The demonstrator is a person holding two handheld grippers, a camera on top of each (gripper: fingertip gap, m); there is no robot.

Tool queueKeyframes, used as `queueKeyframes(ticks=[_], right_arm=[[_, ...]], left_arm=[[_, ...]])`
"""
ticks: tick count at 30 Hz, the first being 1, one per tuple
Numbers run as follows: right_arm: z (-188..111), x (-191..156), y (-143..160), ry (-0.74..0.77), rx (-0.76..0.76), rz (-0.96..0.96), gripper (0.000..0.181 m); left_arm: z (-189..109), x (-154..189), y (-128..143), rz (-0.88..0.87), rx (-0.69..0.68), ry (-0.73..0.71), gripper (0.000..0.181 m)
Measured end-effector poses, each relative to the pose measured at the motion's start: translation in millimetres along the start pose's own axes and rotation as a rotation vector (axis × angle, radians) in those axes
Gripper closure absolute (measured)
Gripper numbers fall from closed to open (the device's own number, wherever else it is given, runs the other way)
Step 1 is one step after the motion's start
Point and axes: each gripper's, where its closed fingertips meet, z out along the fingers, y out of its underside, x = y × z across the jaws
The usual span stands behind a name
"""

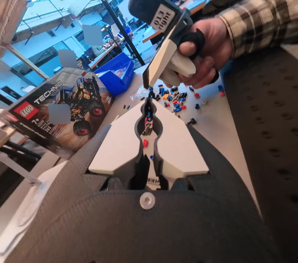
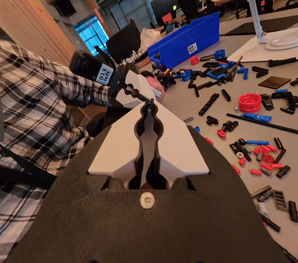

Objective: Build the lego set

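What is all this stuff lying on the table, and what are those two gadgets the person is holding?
Lego set box: one, dark with a truck picture, table's left side in the left wrist view.
Storage bin: one, blue, far side of the table.
Wheel hubs: two red, at least two blue, among the loose parts.
Black beams: many, scattered on the grey table.
Small pins: many, mostly red, some blue and grey, heaped near the right hand-held gripper.
Long axle: one, black.
Blue pin: one, where both tips meet.
Left hand-held gripper: white fingers, closed on a small black part.
Right hand-held gripper: white fingers, closed on the blue pin.
Plaid sleeves: the person's arms.
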Motion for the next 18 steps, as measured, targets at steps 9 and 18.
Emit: queueKeyframes(ticks=[9, 18], right_arm=[[16.9, -12.4, -29.9, -0.046, 0.177, 0.018, 0.181], [26.4, -7.3, -33.9, 0.015, 0.209, -0.020, 0.181]], left_arm=[[-11.4, -24.6, -18.2, -0.398, 0.145, 0.009, 0.181], [-16.7, -38.4, -17.6, -0.547, 0.180, -0.006, 0.181]])
